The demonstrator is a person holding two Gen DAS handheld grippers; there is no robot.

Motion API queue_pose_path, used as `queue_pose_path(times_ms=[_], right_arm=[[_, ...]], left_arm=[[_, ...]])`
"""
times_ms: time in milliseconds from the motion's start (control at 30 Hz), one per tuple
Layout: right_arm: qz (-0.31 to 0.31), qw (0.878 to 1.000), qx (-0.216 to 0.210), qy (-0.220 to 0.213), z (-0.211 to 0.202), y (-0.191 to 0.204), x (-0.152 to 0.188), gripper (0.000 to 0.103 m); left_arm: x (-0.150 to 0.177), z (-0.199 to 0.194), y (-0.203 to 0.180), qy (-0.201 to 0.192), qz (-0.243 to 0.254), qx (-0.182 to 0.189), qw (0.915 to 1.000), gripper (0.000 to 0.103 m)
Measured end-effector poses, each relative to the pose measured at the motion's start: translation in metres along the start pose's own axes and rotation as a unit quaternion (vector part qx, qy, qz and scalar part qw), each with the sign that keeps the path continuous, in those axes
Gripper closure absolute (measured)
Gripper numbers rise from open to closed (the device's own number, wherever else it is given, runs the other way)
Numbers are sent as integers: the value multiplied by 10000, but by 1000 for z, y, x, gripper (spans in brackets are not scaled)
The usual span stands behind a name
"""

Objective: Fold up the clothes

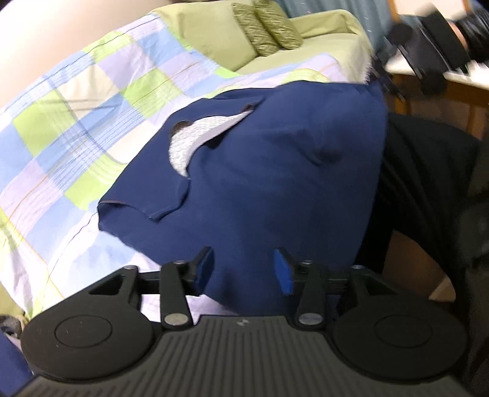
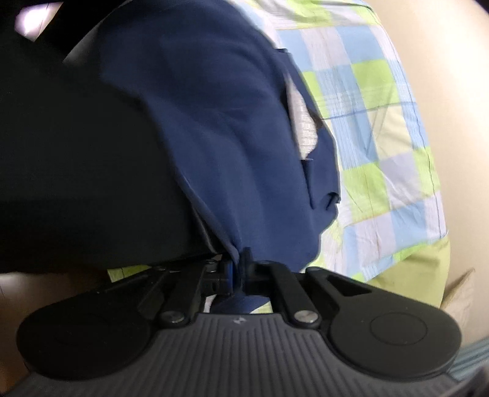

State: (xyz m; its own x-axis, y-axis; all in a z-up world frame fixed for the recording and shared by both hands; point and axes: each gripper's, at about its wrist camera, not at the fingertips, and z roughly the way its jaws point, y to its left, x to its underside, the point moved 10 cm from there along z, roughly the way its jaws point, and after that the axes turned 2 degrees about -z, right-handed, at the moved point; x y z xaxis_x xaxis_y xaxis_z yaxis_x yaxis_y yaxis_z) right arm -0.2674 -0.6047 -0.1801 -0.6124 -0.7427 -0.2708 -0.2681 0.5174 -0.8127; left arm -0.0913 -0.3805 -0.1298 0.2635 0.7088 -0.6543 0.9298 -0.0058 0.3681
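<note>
A navy blue garment (image 1: 259,171) with a grey-white inner neck lining (image 1: 195,137) lies spread on a checked bedspread (image 1: 76,122). My left gripper (image 1: 244,268) is open, its blue-padded fingers on either side of the garment's near edge, with cloth between them. My right gripper (image 2: 237,271) is shut on a bunched edge of the same navy garment (image 2: 220,122), which stretches up and away from the jaws. The lining shows in the right wrist view (image 2: 302,122) too.
The bedspread (image 2: 382,122) is checked blue, green and white, over a green sheet. Two green patterned pillows (image 1: 266,27) lie at the bed's far end. A dark-clothed person (image 1: 428,183) stands beside the bed at the right. A wooden table edge (image 1: 443,85) is beyond.
</note>
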Motion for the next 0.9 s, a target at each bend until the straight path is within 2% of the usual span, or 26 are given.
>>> queue_pose_path(times_ms=[100,233,333,400,467,533,567,700,900], right_arm=[[455,9989,29,-139,-19,-41,-17,102],[989,9945,-93,-318,-35,-94,-41,102],[1473,9874,-404,-404,-21,-145,-65,102],[1696,9825,-632,-436,-17,-165,-78,102],[1791,9796,-814,-405,3,-188,-87,102],[1765,9794,-918,-337,17,-196,-96,102],[1751,9793,-970,-305,30,-202,-101,102],[1845,9768,-1056,-240,57,-210,-111,102],[2056,9721,-1117,-184,67,-212,-119,102]], left_arm=[[2,0,-6,-72,64,136,9999,47],[-4,-4,-9,-243,91,173,9995,38],[-12,-9,-4,-428,-218,239,9986,38],[-17,-13,3,-511,-501,232,9972,38],[-22,-19,10,-584,-728,179,9955,35],[-29,-28,14,-695,-898,181,9934,25],[-33,-32,13,-755,-985,203,9921,24],[-39,-29,5,-744,-1058,236,9913,24],[-50,16,-13,-438,-1049,161,9934,24]])
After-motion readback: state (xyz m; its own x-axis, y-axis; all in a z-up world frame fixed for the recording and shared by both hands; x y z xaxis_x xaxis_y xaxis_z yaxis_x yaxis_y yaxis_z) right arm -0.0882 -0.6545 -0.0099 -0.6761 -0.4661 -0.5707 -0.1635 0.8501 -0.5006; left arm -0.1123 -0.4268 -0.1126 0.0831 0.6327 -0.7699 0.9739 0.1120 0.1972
